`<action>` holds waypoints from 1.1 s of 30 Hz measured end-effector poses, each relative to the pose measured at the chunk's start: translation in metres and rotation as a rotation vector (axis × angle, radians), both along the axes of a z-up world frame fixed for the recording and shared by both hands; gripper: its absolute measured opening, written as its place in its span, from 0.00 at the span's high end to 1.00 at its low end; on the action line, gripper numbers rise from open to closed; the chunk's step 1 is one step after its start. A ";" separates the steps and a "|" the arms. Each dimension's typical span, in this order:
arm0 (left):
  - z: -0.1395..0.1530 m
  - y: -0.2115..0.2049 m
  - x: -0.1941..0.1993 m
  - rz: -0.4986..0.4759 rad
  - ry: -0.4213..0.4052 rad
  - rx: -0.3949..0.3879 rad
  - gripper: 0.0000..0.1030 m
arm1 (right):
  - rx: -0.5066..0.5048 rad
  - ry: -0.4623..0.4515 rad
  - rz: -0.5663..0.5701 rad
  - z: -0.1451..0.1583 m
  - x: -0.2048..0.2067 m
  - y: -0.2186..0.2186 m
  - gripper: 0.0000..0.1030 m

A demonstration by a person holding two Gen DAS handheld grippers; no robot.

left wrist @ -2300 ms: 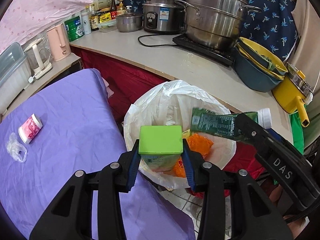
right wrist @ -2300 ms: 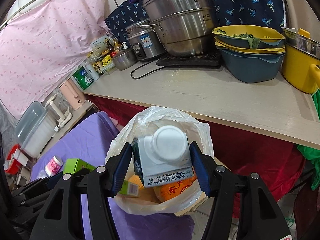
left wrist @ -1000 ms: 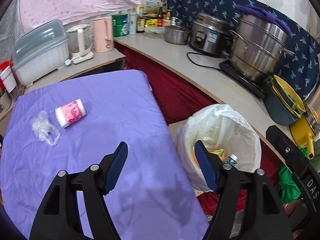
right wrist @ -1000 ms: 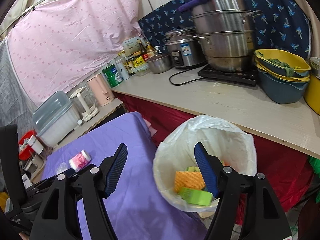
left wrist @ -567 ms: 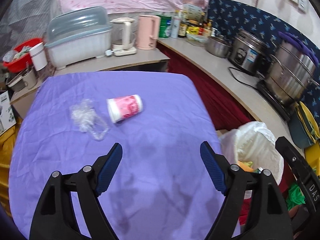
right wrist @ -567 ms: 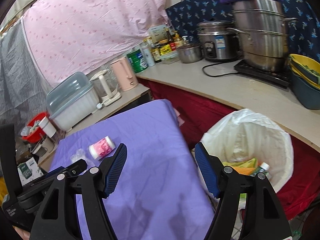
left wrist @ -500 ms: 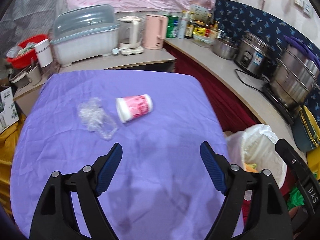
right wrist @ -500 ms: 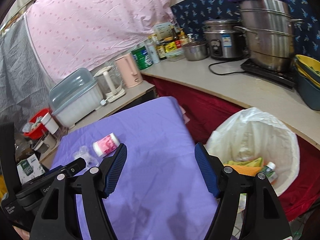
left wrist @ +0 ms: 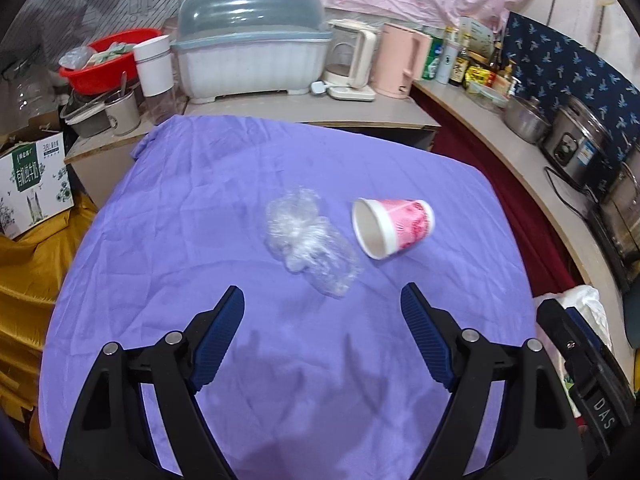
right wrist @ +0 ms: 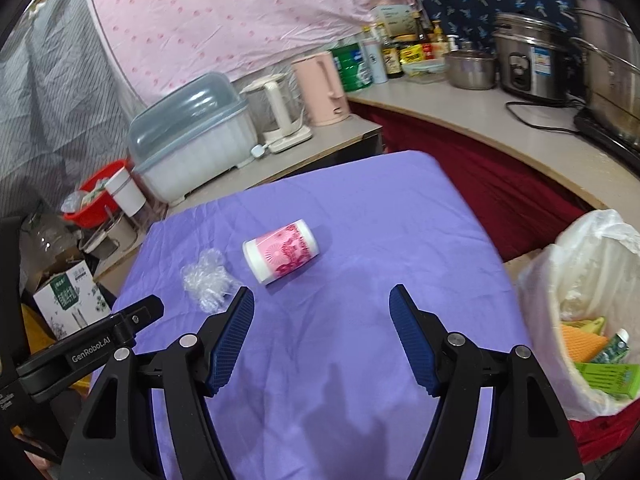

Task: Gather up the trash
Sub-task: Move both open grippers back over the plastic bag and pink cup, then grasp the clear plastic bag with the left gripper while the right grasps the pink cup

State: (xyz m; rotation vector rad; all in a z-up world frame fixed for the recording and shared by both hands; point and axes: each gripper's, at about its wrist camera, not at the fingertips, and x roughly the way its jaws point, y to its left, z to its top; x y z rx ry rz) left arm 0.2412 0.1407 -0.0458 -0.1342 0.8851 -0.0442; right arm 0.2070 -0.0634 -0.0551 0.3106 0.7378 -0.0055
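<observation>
A pink-and-white paper cup (left wrist: 394,227) lies on its side on the purple tablecloth (left wrist: 200,184), its mouth facing my left gripper. A crumpled clear plastic wrap (left wrist: 308,246) lies just left of it. My left gripper (left wrist: 322,322) is open and empty, a short way in front of the wrap. My right gripper (right wrist: 322,322) is open and empty above the cloth (right wrist: 380,216), with the cup (right wrist: 281,251) and the wrap (right wrist: 207,275) ahead to its left. The white-lined trash bin (right wrist: 580,264) at the right holds a green carton, an orange packet and a bottle.
A counter (left wrist: 304,108) behind the table carries a dish-rack box (left wrist: 250,42), a glass kettle and a pink kettle (left wrist: 402,60). The long counter (right wrist: 520,120) at right holds pots and a rice cooker (right wrist: 528,62). A cardboard box (left wrist: 36,180) and yellow cloth lie at left.
Both grippers let go of the green carton and the bottle over the bin, opened, and swung left to the table. The cup and wrap now lie nearer, in front of them.
</observation>
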 end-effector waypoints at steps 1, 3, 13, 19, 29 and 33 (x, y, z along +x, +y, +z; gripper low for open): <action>-0.003 0.005 0.005 0.008 0.006 -0.002 0.26 | -0.001 0.006 0.010 -0.004 0.007 0.006 0.34; -0.010 0.014 0.015 0.023 0.016 -0.002 0.26 | -0.002 0.022 0.033 -0.014 0.021 0.019 0.34; -0.039 0.044 0.064 0.071 0.072 -0.053 0.26 | 0.002 0.092 0.094 -0.059 0.089 0.062 0.34; -0.049 0.048 0.092 0.072 0.087 -0.087 0.26 | 0.004 0.129 0.097 -0.084 0.120 0.070 0.34; -0.079 0.026 0.124 0.030 0.135 -0.081 0.26 | 0.010 0.140 0.033 -0.103 0.136 0.045 0.47; -0.092 0.019 0.127 0.018 0.159 -0.052 0.45 | 0.018 0.134 0.019 -0.105 0.139 0.035 0.68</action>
